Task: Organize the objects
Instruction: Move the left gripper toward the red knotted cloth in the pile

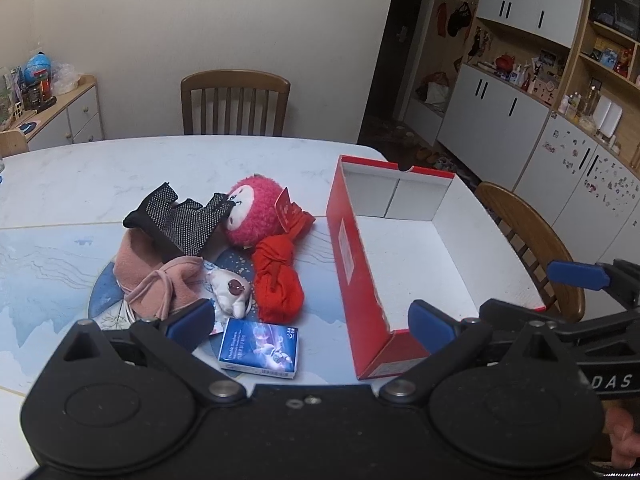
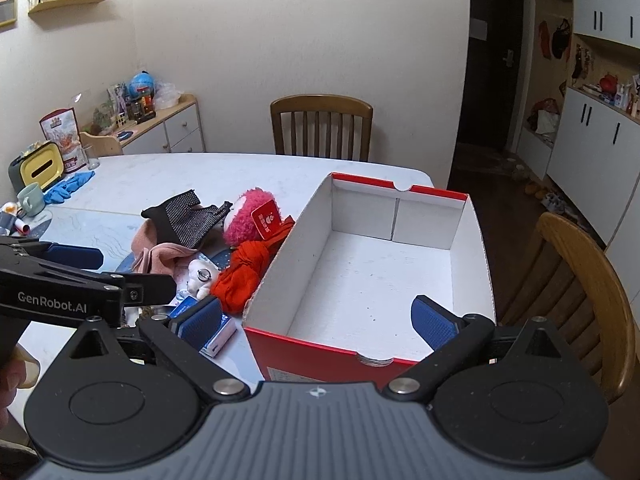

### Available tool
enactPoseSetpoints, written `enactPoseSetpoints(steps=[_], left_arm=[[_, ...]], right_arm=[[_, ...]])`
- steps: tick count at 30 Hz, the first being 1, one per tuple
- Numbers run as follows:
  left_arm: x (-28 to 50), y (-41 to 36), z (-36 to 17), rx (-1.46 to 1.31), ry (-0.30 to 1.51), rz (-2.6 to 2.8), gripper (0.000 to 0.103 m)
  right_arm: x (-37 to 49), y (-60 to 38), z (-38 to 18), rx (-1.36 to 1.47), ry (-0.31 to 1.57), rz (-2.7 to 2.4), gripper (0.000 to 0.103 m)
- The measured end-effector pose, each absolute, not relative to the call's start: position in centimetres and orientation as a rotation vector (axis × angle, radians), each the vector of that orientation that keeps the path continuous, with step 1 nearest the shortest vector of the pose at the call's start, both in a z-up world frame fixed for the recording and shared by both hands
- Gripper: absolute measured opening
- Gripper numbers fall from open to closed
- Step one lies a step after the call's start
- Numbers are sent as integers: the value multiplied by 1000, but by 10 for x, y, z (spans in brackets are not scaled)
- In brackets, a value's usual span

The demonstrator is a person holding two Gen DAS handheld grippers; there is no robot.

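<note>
Left gripper (image 1: 312,320): jaws spread wide with nothing between them, tilted down over the counter just left of the shoe box, above the blue packet.
Right gripper (image 2: 318,318): jaws spread wide, holding nothing, tilted down over the near end of the shoe box.
Shoe box (image 1: 352,248): red outside, white inside, lidless, lying on the right part of the counter (image 1: 80,176).
Blue packet (image 1: 260,346): flat on the counter just left of the shoe box's near corner.
Red cloth bundle (image 1: 278,280): knotted, close beside the shoe box's left wall.
Pink plush toy (image 1: 250,210): round and fuzzy, with a red tag, left of the shoe box and beyond the red bundle.
Black dotted gloves (image 1: 180,218): draped left of the plush toy, farther from the shoe box, partly on the pink cloth.
Pink cloth (image 1: 152,276): crumpled, with a cord, at the pile's far side from the shoe box.
Small white toy (image 1: 232,290): between the pink cloth and the red bundle, left of the shoe box.
Wooden chair (image 1: 235,102): beyond the counter's far edge, past the shoe box.
</note>
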State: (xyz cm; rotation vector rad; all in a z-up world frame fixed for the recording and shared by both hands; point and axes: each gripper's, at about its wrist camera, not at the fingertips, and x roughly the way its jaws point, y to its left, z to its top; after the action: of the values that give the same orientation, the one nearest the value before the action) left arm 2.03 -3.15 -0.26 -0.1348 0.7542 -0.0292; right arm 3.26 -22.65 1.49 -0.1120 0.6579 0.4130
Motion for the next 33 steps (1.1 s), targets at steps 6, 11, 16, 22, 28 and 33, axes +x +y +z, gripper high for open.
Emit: enactPoseSetpoints(steps=[6, 11, 16, 22, 28, 33], left_arm=[[35, -37, -7, -153, 771, 1, 102], [49, -46, -9, -146, 778, 14, 102], [62, -54, -12, -126, 790, 46, 102], [75, -57, -17, -120, 808, 89, 102], [81, -59, -18, -113, 815, 108, 100], [82, -57, -21, -115, 819, 124, 100]], right_arm=[[46, -237, 13, -124, 651, 436, 101], [63, -247, 10, -120, 660, 448, 101], [84, -260, 3, -102, 690, 447, 101], [103, -275, -2, -129, 658, 383, 101], [131, -295, -9, -97, 704, 339, 101], [152, -310, -22, -55, 775, 313, 101]])
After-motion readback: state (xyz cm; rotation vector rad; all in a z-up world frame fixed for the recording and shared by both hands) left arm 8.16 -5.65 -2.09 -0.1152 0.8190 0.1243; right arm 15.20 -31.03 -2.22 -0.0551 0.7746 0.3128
